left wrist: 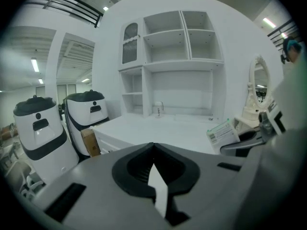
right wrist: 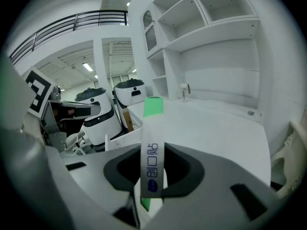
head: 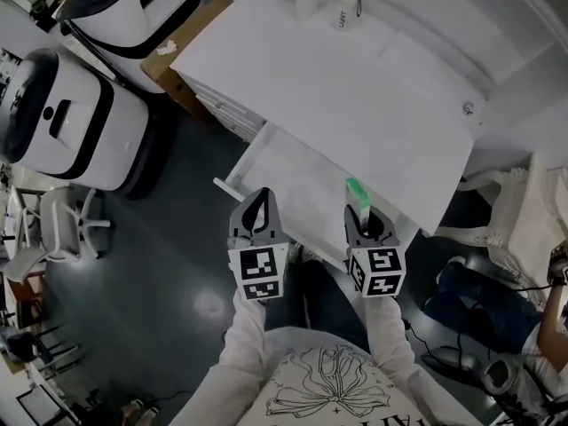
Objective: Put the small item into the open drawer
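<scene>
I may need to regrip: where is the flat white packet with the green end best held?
Pinch the flat white green-ended packet by its white tail, across the broad faces, from behind, as the right gripper does: it is thin, and its green end projects free.

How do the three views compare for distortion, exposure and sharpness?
Head view: dim overall, the floor dark with one glare spot, the desk bright. Left gripper view: strong fisheye, black corners, shelves bowed. Right gripper view: same fisheye; the packet reads sharp, with a faint green tinge at the left edge.
</scene>
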`<state>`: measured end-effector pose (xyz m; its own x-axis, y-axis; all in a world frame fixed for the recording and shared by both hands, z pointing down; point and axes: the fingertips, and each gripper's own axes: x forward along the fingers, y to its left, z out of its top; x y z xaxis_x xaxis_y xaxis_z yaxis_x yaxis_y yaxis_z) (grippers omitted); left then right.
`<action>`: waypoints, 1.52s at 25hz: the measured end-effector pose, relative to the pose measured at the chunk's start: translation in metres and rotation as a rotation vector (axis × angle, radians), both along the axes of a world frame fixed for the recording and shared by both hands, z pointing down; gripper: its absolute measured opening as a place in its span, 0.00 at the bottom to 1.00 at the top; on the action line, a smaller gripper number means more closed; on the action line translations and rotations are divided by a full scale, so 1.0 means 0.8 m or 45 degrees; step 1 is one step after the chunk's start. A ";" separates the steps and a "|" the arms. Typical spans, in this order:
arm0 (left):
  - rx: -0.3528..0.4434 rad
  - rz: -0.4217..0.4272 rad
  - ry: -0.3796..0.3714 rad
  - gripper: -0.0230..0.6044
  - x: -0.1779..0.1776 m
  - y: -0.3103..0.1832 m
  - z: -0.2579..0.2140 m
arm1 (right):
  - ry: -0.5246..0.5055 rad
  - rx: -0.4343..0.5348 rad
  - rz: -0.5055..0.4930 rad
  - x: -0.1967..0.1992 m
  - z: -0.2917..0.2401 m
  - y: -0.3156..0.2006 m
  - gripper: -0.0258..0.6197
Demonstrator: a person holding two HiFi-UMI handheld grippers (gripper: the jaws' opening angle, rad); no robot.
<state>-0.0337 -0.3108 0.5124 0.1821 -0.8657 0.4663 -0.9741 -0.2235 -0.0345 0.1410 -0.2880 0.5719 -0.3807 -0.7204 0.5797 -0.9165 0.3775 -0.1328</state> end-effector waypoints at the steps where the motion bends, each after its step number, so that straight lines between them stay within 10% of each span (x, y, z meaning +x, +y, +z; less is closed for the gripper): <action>1: -0.014 0.004 0.004 0.04 -0.002 0.000 0.007 | 0.014 -0.018 -0.010 -0.004 0.009 0.001 0.18; 24: -0.238 0.075 0.036 0.04 -0.035 -0.035 0.132 | 0.317 -0.530 -0.148 -0.026 0.244 -0.004 0.18; 38: -0.281 0.053 0.043 0.04 -0.050 -0.034 0.150 | 0.353 -0.561 -0.119 -0.021 0.273 -0.013 0.22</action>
<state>-0.0738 -0.3383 0.6326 0.2340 -0.7350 0.6365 -0.9637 -0.2618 0.0520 0.1241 -0.2986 0.7899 -0.2214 -0.3557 0.9080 -0.9047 0.4225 -0.0551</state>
